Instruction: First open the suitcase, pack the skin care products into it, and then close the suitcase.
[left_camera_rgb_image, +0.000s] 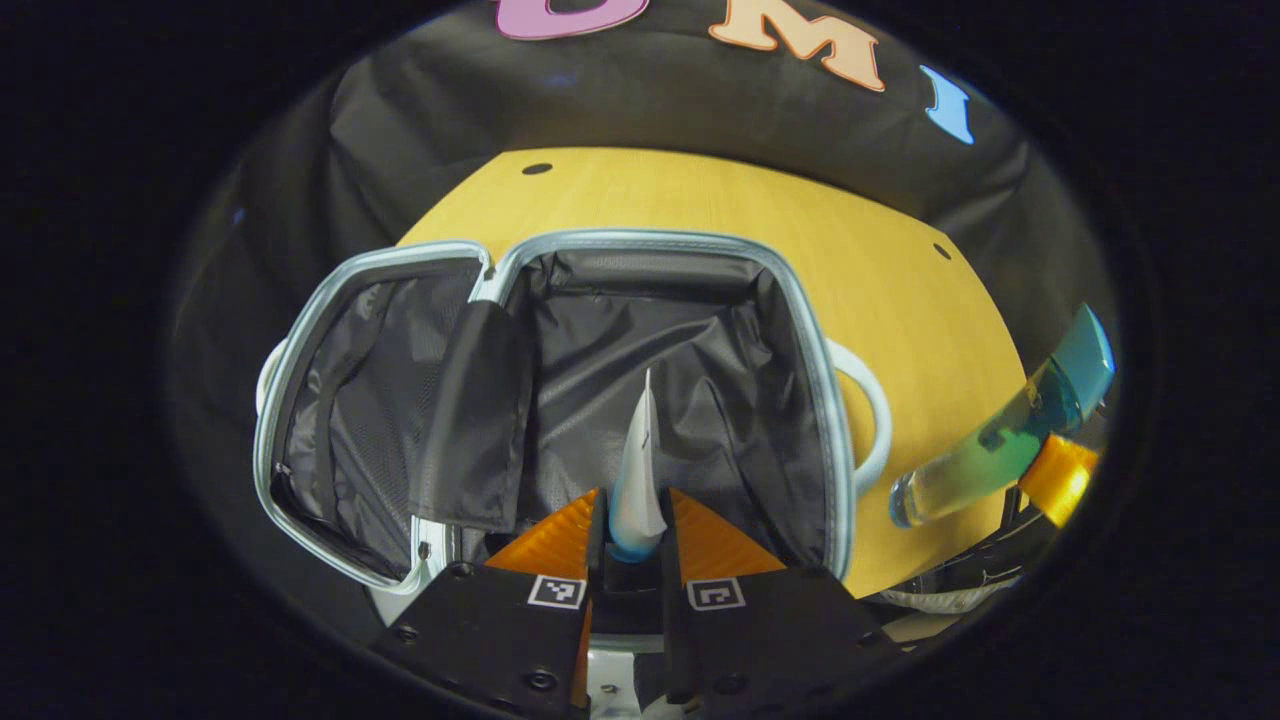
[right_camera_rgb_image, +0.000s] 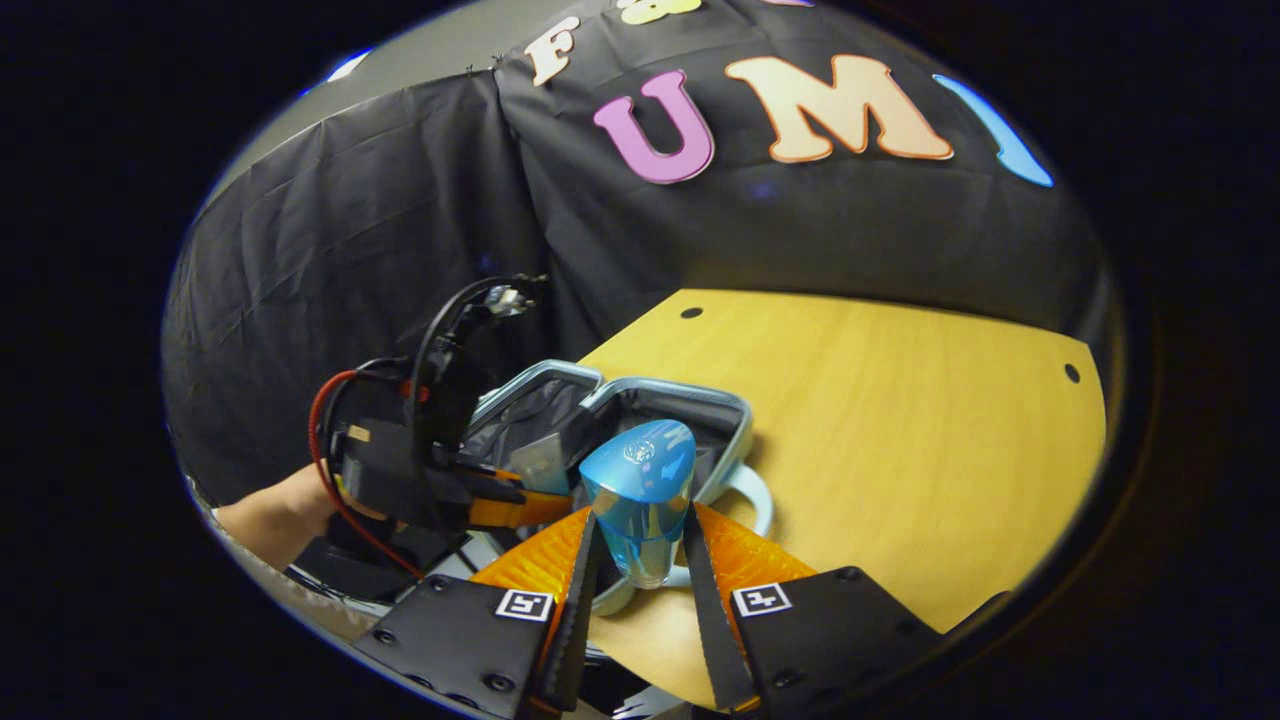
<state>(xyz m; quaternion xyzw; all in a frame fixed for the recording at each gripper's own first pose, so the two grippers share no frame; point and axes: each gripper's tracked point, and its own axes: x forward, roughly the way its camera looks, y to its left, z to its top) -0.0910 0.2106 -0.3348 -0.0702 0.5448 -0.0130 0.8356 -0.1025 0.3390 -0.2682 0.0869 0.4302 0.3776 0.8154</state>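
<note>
The suitcase (left_camera_rgb_image: 812, 330) lies open on the wooden table, its dark lining showing in both halves; its rim (right_camera_rgb_image: 735, 415) also shows in the right gripper view. My left gripper (left_camera_rgb_image: 636, 520) hangs over the right half, shut on a white tube (left_camera_rgb_image: 640, 470) that points into the case. In the right gripper view my right gripper (right_camera_rgb_image: 640, 560) is shut on a blue bottle (right_camera_rgb_image: 640, 490), cap end away from the camera. That blue bottle (left_camera_rgb_image: 1000, 440) shows at the right of the left gripper view, held above the table beside the suitcase handle (left_camera_rgb_image: 872, 415).
The wooden table (right_camera_rgb_image: 900, 440) stretches to the right of the suitcase with small holes near its far edge. Black cloth walls stand behind it. A person's hand (right_camera_rgb_image: 285, 505) holds the left gripper (right_camera_rgb_image: 430, 480) with its red cable.
</note>
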